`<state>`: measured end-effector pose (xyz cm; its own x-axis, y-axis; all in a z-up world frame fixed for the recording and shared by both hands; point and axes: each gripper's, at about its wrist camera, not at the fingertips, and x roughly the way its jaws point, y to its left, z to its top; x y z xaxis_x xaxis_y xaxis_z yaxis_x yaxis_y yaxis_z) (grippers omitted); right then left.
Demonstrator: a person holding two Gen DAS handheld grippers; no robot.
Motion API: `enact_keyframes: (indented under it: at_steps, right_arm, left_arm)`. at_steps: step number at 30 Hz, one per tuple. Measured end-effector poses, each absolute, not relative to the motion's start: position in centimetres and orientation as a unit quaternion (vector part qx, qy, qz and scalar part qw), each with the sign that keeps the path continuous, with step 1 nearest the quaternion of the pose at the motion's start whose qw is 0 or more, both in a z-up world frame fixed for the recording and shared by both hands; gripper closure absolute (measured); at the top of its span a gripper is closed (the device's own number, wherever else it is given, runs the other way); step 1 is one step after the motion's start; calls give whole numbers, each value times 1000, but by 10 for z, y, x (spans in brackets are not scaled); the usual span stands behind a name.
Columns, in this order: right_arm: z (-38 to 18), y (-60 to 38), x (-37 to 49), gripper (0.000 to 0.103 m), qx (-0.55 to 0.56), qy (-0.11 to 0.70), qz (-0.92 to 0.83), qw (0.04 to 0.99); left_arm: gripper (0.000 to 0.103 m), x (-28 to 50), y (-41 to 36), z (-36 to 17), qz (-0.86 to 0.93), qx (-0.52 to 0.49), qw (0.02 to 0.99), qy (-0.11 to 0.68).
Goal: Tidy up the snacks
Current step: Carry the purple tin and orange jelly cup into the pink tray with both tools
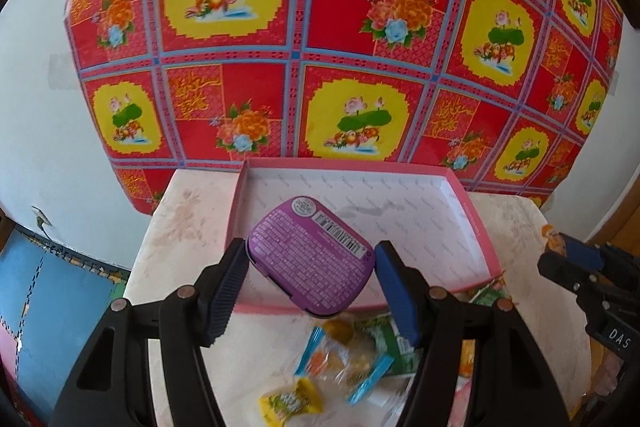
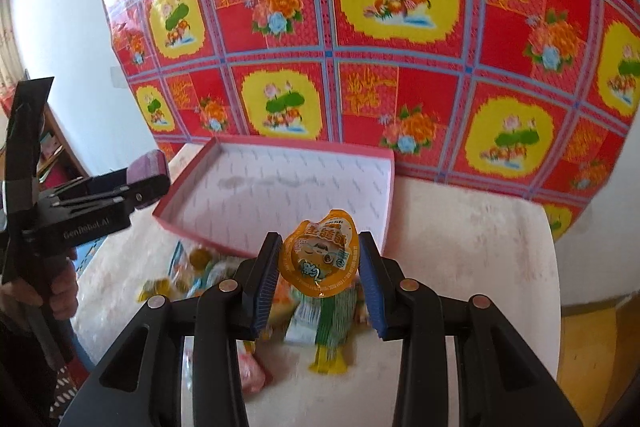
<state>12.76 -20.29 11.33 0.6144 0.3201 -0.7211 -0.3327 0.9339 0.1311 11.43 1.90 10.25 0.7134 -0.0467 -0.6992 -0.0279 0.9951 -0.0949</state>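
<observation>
Slippage is the risk: left gripper (image 1: 310,281) clamps the purple tin (image 1: 310,259) by its corners, right gripper (image 2: 318,281) pinches a slick orange jelly cup (image 2: 320,259), either may drop short of the pink box (image 1: 476,227).

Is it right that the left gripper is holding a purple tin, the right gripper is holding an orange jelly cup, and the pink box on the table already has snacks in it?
Not quite. The pink box is empty, as the right wrist view shows. The rest stands: the left gripper holds the purple tin, and the right gripper holds the orange jelly cup.
</observation>
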Motion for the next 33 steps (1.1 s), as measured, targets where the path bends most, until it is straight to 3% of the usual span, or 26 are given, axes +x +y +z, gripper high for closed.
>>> enact_keyframes:
  at_steps: [33]
  right_arm:
    - [33,-177,233,64,21,461,177,869]
  left_arm:
    - [35,208,-4,35,-1,-25,900,434]
